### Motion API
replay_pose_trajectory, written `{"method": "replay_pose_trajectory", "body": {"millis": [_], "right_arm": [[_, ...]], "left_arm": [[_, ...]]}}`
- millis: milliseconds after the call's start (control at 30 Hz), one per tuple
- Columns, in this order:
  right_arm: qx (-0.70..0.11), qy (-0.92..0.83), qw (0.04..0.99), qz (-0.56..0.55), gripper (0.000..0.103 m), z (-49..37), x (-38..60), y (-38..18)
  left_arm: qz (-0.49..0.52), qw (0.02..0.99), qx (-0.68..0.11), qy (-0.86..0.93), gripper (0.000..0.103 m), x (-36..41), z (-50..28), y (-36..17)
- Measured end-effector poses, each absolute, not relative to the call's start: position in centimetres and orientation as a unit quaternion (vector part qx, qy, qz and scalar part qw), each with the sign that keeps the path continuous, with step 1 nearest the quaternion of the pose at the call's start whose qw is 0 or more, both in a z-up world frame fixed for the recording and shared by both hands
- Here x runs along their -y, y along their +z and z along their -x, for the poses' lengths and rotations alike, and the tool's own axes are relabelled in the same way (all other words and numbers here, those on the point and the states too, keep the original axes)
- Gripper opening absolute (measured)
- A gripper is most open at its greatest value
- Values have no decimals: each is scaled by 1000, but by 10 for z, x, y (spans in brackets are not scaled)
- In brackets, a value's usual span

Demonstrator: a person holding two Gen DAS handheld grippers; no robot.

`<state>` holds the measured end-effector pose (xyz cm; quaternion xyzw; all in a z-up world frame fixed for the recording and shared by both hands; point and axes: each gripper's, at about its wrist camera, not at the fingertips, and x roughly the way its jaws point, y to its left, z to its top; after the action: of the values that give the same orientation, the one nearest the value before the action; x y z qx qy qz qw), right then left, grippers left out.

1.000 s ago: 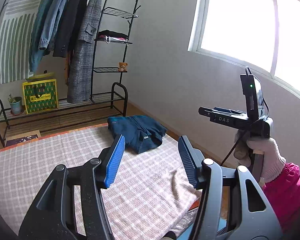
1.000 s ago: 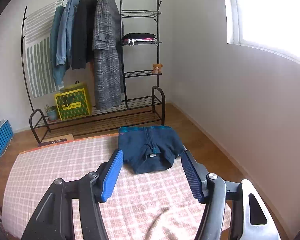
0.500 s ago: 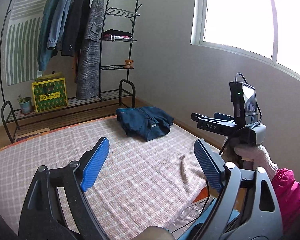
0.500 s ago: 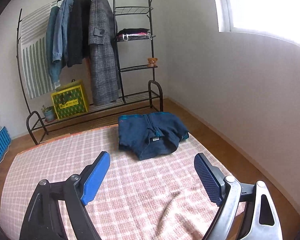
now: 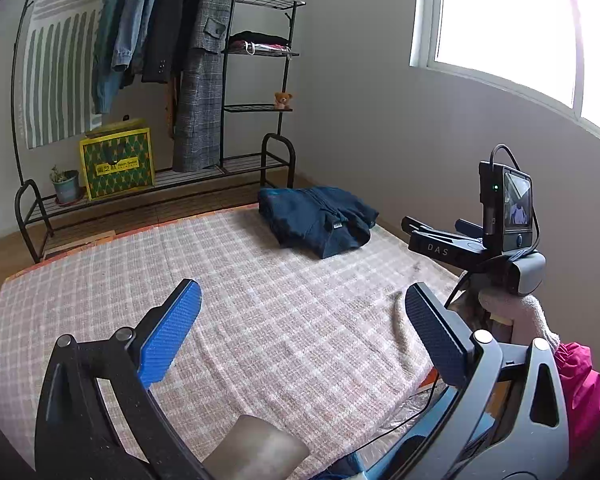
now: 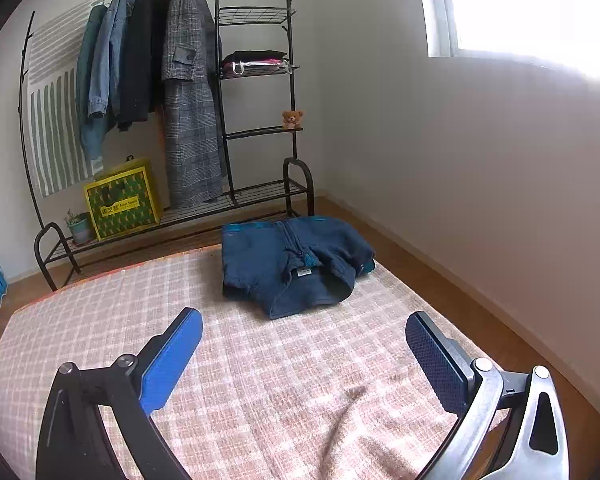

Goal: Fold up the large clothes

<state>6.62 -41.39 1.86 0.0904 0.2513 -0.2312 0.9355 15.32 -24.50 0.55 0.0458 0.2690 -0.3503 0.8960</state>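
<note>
I hold a gripper in each hand above a pink checked blanket (image 6: pixel 284 380) spread over what looks like a low bed or mat. My left gripper (image 5: pixel 300 332) has its two blue-padded fingers spread wide apart with nothing between them, and my right gripper (image 6: pixel 302 354) is the same, wide apart and holding nothing. The garment I am working on, a dark blue fleece jacket (image 6: pixel 292 264), lies folded into a compact bundle at the far end of the blanket, close to its right edge, well apart from both grippers. Its collar and a small label face me, and one flap at the front sits loose and slightly raised. From the left view I can see my right gripper (image 5: pixel 432 240) out to the side, pointing toward the jacket (image 5: pixel 320 220), held in a gloved hand (image 5: pixel 516 316). Beyond the blanket stands a black clothes rack (image 6: pixel 256 132) with hanging coats, a yellow bag (image 6: pixel 120 200) and a small teddy bear (image 6: pixel 292 119). The fold looks finished or nearly so. The risk I judge from here is that the loose front flap could spring open, or that pinching only the top layer would drag the bundle apart. The jacket lies near the blanket's edge, so a push could slide it onto the floor. A ridge in the blanket near me could also catch a finger.
</note>
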Motion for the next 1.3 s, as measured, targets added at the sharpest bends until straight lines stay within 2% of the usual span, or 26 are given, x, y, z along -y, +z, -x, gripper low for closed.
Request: {"method": "replay_pose_trajectory", "body": {"millis": [1300], "right_arm": [[-281,-235,925,-103,103,-86,411,-2]], "left_arm": [[-78,907,-266,-318,103,235,-157,5]]}}
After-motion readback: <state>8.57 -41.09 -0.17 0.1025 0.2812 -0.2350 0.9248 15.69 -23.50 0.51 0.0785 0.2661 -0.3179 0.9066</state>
